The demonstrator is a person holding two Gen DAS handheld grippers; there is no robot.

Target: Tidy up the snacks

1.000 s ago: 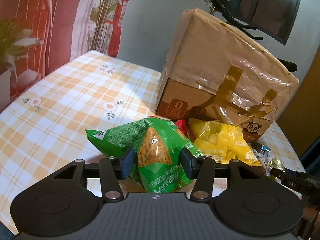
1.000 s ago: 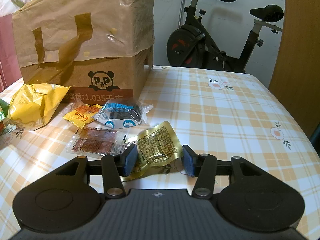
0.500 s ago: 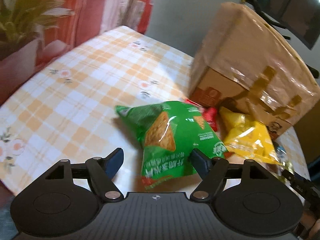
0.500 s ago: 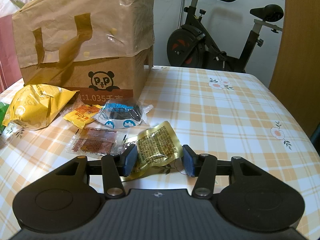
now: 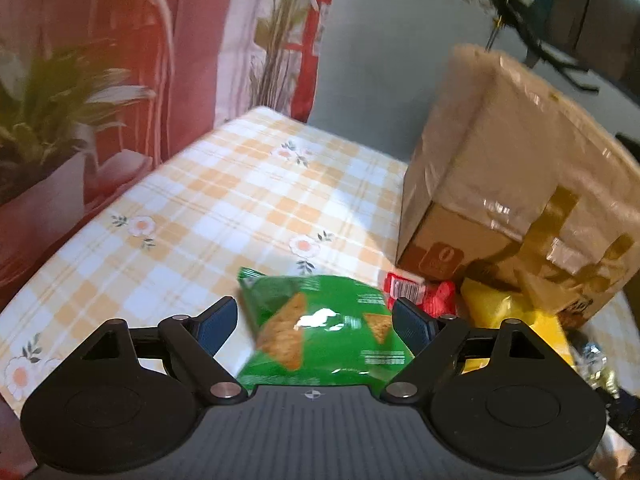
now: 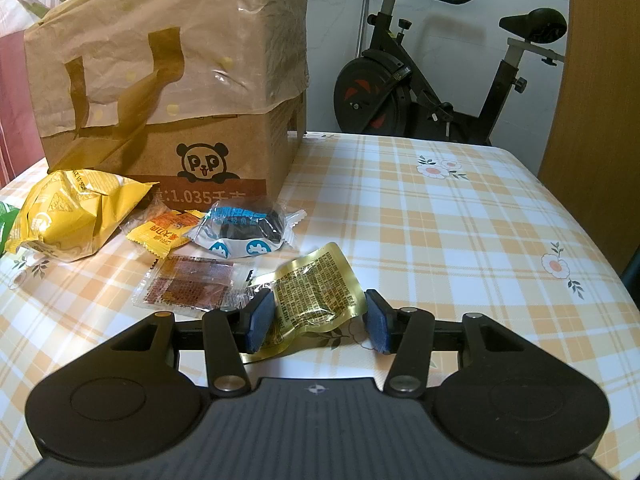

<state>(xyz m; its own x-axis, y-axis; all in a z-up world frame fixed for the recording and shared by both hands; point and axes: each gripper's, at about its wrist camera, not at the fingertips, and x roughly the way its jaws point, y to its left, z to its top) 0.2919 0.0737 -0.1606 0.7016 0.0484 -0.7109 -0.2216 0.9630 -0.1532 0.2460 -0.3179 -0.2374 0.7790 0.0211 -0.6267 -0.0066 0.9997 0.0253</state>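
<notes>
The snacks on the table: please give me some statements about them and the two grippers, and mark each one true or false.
1. The left gripper has its jaws spread wide, the green chip bag between them with a gap at the left pad. True; they have just been opening.
2. The gold foil packet lies between the right gripper's jaws. True.
3. The yellow chip bag sits on top of the cardboard box. False; it lies on the tablecloth in front of the box.
4. The red packet lies far from the box. False; it lies right at the box's base.
</notes>
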